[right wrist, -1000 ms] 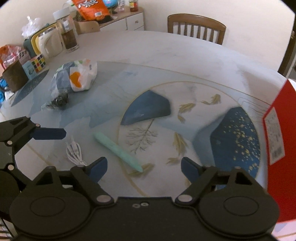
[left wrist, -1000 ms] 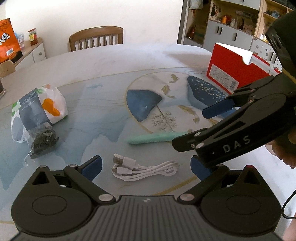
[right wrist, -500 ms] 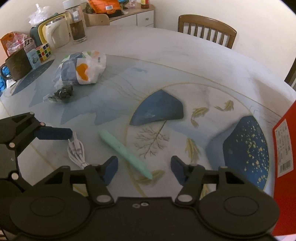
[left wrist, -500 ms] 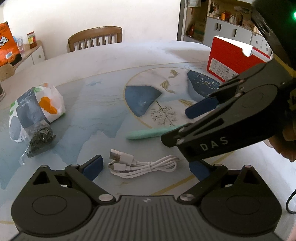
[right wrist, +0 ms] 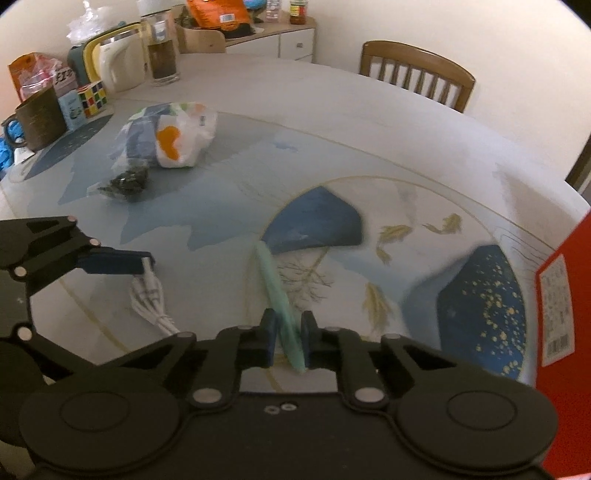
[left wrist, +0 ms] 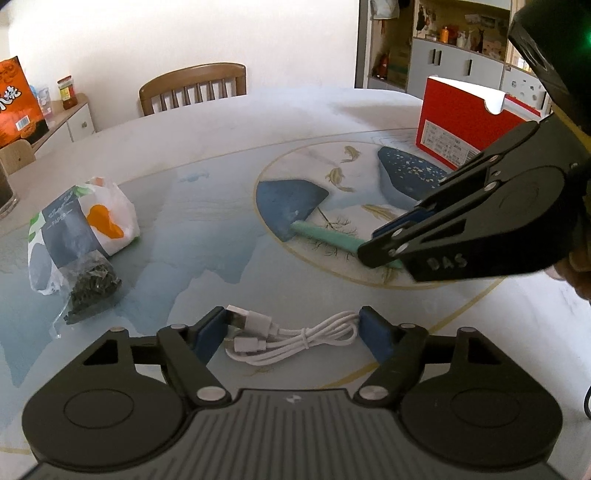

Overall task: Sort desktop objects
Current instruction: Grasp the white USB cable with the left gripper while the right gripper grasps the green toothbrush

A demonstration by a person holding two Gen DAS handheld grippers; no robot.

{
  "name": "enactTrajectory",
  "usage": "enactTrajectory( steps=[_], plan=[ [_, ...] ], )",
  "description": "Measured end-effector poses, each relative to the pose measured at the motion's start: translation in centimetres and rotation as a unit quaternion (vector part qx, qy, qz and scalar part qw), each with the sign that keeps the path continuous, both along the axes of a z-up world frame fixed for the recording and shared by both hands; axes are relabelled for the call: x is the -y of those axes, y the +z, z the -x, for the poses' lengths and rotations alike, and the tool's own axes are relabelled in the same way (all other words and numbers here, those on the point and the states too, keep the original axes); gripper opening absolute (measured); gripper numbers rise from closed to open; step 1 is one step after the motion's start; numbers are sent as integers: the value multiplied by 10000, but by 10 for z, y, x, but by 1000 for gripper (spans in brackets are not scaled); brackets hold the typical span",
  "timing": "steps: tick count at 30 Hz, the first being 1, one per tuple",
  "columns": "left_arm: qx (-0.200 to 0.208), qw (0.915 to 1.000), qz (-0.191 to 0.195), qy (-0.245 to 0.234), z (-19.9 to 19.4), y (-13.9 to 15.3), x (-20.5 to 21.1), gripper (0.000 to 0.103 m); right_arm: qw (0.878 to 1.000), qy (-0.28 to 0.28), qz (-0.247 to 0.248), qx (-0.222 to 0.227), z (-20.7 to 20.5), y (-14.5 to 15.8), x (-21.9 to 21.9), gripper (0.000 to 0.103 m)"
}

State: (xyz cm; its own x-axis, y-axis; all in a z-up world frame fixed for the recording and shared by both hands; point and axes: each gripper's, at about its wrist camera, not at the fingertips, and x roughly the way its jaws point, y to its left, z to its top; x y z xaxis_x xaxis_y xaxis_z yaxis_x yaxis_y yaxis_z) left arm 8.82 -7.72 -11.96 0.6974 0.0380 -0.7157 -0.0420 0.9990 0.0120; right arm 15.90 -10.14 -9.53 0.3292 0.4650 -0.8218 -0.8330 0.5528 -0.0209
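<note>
Round dining table [left wrist: 288, 110], pale marbled top with a blue-and-gold painted centre of fish and branch motifs; one wooden slat-back chair [left wrist: 192, 85] at its far edge, against a plain white wall [left wrist: 184, 33]. Low white sideboard [left wrist: 70, 122] along the wall beyond the table's far left edge, carrying jars and an orange packet; a grey-and-white shelving unit [left wrist: 461, 62] with small bottles and ornaments stands past the far right edge, beside a doorway. Daylight falls bright on the tabletop's far right part.
</note>
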Motion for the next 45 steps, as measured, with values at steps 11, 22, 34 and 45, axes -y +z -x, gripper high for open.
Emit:
enactTrajectory(
  steps=[11, 22, 34, 45],
  plan=[
    [-13, 9998, 223, -5, -5, 3, -5, 74, 9972, -697, -138, -246, -20, 6, 33, 10],
    [-92, 9994, 345, -41, -8, 7, -2, 56, 9927, -983, -316, -621, -25, 9, 54, 10],
    [-60, 9995, 305, -89, -6, 6, -1, 58, 9970, -705, -72, -303, -17, 1, 51, 11],
    [2, 9982, 284, -527, -2, 6, 4, 80, 9988, -458, 92, -138, -13, 1, 45, 29]
  ],
)
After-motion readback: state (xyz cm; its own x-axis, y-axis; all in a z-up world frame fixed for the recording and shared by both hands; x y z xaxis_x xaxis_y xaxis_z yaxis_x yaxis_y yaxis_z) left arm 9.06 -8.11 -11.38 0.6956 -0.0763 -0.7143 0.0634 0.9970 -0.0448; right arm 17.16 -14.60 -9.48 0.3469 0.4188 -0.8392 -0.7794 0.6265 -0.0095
